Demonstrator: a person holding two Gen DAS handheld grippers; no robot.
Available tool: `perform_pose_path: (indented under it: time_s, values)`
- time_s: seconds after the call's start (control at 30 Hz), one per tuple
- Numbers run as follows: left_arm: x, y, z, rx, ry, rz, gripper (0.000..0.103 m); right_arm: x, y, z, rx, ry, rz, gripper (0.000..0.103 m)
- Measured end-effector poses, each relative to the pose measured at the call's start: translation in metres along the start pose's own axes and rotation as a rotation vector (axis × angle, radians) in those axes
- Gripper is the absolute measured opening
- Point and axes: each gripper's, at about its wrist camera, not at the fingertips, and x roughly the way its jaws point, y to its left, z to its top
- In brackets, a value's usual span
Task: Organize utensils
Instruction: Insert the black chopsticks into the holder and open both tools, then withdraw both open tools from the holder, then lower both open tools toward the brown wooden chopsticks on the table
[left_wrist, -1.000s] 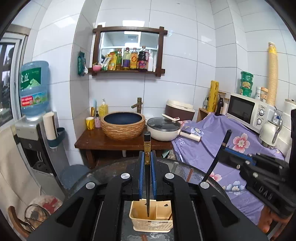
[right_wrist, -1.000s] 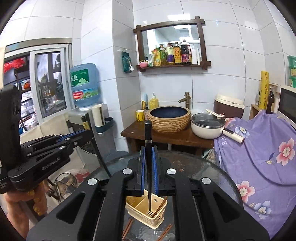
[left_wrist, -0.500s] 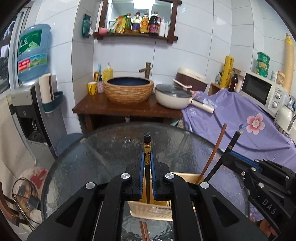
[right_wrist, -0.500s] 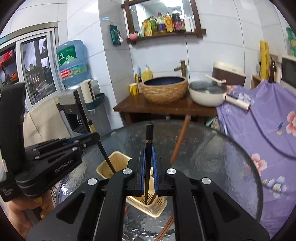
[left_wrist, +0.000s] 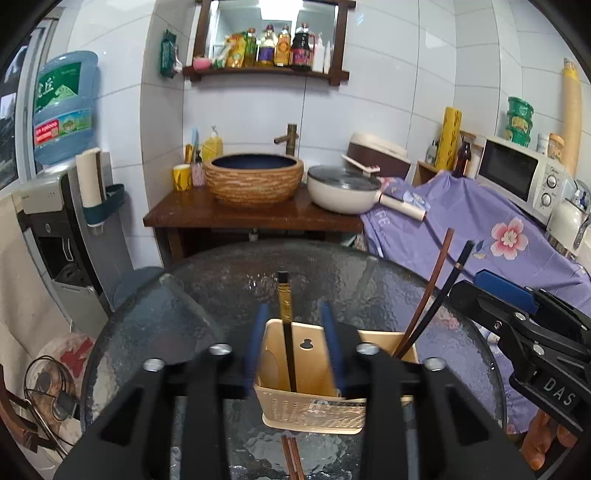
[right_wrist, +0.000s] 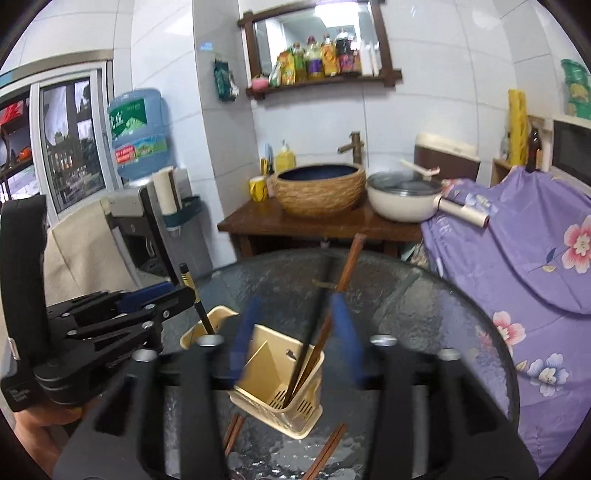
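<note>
Left gripper jaws now spread, black gold-banded chopstick dropped into beige slotted plastic caddy | right gripper likewise open, empty | loose chopsticks remain, table near edge.

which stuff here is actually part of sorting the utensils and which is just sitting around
Part of the job:
- beige utensil holder
- black chopstick with gold band
- brown chopstick
- loose chopsticks on the glass table

Just sitting around:
- white pan
- basin sink
- microwave
- water jug
</note>
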Motion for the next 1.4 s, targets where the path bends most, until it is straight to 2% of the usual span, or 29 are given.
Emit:
perform_pose_path:
  time_s: [0.13, 0.2, 0.3, 0.33, 0.47, 0.57, 0.7, 0.87, 1.03, 1.13, 1.33, 1.4]
  values:
    - [-0.030, 0.001, -0.012, 0.018, -0.063, 0.009, 0.059, -0.026, 0.001, -0.005, -0.031, -0.055, -0.013, 0.049]
    - [-0.047, 0.001, -0.022, 0.028, -0.101, 0.013, 0.079, -0.041, 0.001, -0.013, -0.045, -0.083, -0.022, 0.056]
    - [-0.072, 0.003, -0.047, 0.021, -0.151, 0.015, 0.095, -0.063, 0.003, -0.033, -0.064, -0.111, -0.025, 0.064]
    - [-0.076, 0.004, -0.056, 0.010, -0.154, 0.010, 0.096, -0.066, 0.003, -0.039, -0.071, -0.111, -0.024, 0.064]
    - [-0.072, 0.005, -0.090, -0.005, -0.084, -0.016, 0.096, -0.071, 0.003, -0.074, -0.075, -0.062, -0.003, 0.065]
    - [-0.056, 0.006, -0.120, -0.018, 0.004, -0.021, 0.096, -0.056, -0.003, -0.107, -0.045, 0.040, 0.021, 0.065]
    - [-0.036, 0.015, -0.152, -0.070, 0.089, -0.021, 0.096, -0.038, -0.015, -0.146, -0.017, 0.132, 0.003, 0.065]
    - [-0.024, 0.021, -0.178, -0.084, 0.150, 0.000, 0.096, -0.026, -0.028, -0.179, 0.019, 0.211, -0.009, 0.065]
    - [-0.019, 0.019, -0.197, -0.064, 0.191, 0.018, 0.095, -0.023, -0.034, -0.196, 0.031, 0.245, -0.030, 0.065]
    - [-0.019, 0.016, -0.208, -0.050, 0.214, 0.011, 0.090, -0.022, -0.036, -0.204, 0.022, 0.263, -0.040, 0.065]
    - [-0.013, 0.016, -0.222, -0.046, 0.263, 0.002, 0.069, -0.020, -0.032, -0.216, 0.002, 0.310, -0.001, 0.065]
    - [-0.012, 0.017, -0.223, -0.052, 0.272, -0.001, 0.064, -0.016, -0.028, -0.219, -0.006, 0.325, 0.007, 0.060]
